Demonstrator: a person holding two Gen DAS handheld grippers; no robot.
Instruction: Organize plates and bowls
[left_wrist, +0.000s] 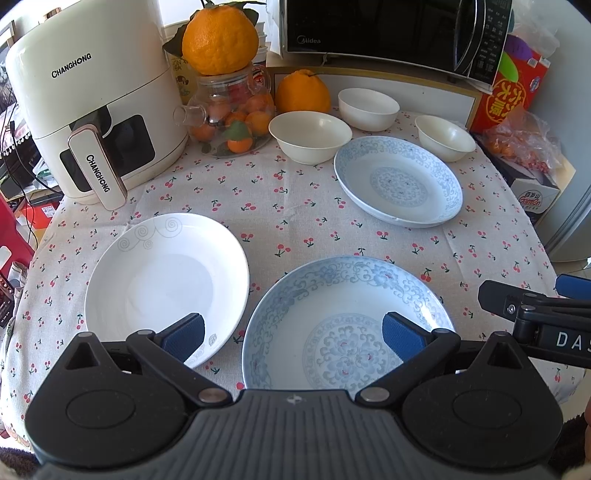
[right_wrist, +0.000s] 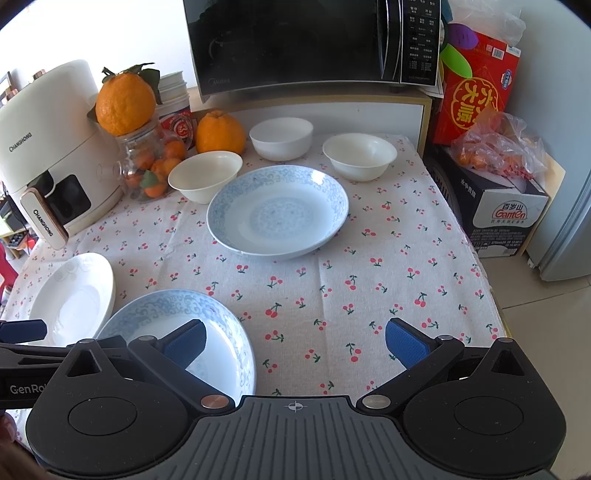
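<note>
Since nothing's stacked yet, 3 plates and 3 bowls sit spread over the table (right_wrist: 369, 280). Left gripper (left_wrist: 293, 338) hovers, fingers spread, over the near blue plate (left_wrist: 343, 325); right gripper (right_wrist: 295, 345), also spread, holds nothing, probably waiting.

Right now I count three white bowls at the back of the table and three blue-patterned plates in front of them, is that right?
Not quite. The three white bowls are there, but only two plates are blue-patterned; the third plate is plain white with grey swirls. The left wrist view shows all three plates clearly.
</note>
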